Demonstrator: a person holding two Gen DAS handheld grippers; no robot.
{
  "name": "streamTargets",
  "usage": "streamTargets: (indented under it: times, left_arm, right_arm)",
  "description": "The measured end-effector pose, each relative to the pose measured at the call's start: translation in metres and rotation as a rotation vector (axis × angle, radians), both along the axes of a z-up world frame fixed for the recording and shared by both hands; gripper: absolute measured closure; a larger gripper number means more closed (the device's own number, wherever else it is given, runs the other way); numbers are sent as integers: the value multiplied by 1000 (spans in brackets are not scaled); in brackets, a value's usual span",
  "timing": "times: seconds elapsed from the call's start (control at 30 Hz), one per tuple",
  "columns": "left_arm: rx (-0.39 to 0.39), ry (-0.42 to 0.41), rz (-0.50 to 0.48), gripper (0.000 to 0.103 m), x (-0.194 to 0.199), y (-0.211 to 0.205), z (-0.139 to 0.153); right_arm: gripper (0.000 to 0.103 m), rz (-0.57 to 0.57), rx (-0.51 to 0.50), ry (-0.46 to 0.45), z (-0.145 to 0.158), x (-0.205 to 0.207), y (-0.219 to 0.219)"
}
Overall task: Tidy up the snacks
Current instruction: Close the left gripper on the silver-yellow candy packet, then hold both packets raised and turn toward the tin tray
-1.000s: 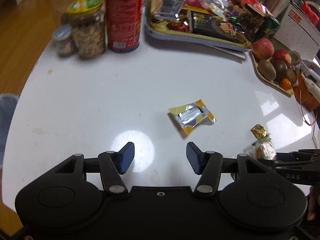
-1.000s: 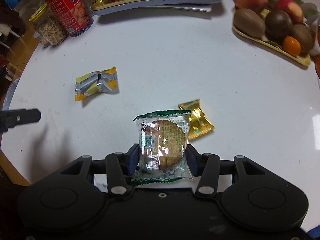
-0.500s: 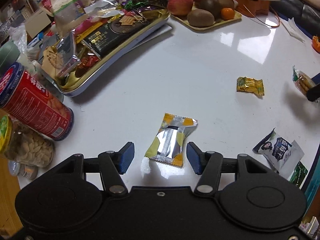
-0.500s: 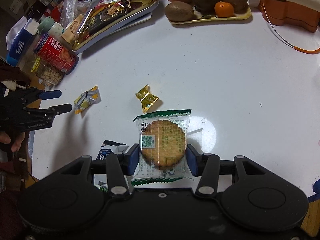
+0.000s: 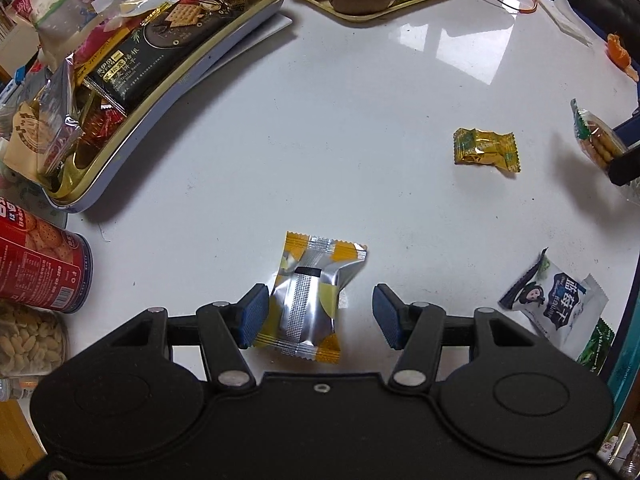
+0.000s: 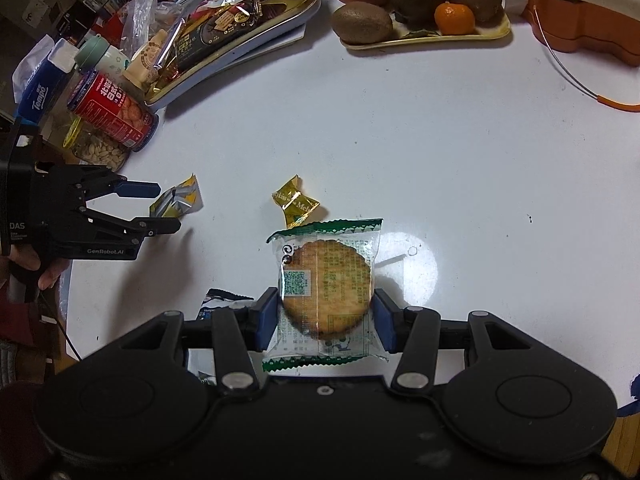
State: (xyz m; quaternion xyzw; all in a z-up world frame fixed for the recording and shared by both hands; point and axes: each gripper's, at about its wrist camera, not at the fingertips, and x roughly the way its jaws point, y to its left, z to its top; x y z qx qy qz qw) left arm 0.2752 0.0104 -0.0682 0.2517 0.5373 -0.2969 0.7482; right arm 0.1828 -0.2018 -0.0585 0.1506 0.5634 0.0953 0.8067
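Observation:
My left gripper [image 5: 316, 316] is open, its blue pads on either side of a yellow and silver snack packet [image 5: 310, 298] lying on the white table; the left pad is close to or touching the wrapper. The packet also shows in the right wrist view [image 6: 176, 202] in front of the left gripper [image 6: 160, 208]. My right gripper [image 6: 326, 320] is shut on a clear, green-edged round biscuit packet [image 6: 326, 280], held above the table. A gold candy [image 5: 484, 150] lies loose mid-table. A gold snack tray [image 5: 132, 120] full of packets sits at the back left.
A red can [image 5: 36, 268] and a peanut jar [image 5: 28, 344] stand at the left edge. A fruit tray [image 6: 424, 36] is at the back. A white and blue packet [image 5: 554, 306] lies near the right table edge. An orange object [image 6: 576, 28] sits at the far right.
My left gripper has moved forward so the yellow and silver packet now lies between its pads. My right gripper still holds the biscuit packet, slightly lower over the table.

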Motion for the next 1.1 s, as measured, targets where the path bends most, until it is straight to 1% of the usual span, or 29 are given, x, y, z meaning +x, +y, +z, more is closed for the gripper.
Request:
streamTargets:
  times: [0.1,0.27,0.37,0.43,0.57,0.6,0.7,0.83,0.97,1.1]
  left_arm:
    - [25,-3,-12,42,1,-2,-4]
    - [35,6,0,42,6,-3,-9]
    - [31,-18,-6,42,5,-4,-6]
    - [29,-12,-17,42,5,-5,-5]
    - [58,3,-40,42,8,-11,-8]
    - [53,3,-42,42,9,-12,-8]
    - [28,25,-32,48,10,-10,-7]
    - [23,36,-40,57,10,-12,-7]
    - [30,24,-23,59,6,-9,-5]
    - [37,-22,21,62,-1,-10,-7]
  right_arm:
    - [51,-5,-9,-7,0,1,0]
    - [51,-2,-11,1,-3,3,1]
    - [51,-2,-12,-1,-2,3,2]
    - [51,-4,-10,-3,-2,3,2]
    - [51,-2,-15,-3,-2,3,2]
    - [51,-4,-14,-4,-2,3,2]
    - [51,-1,-12,-7,-1,2,3]
    - [51,-1,-18,-15,1,2,4]
    - [51,-3,-14,-22,3,0,3]
    - [51,2,-11,-29,5,0,4]
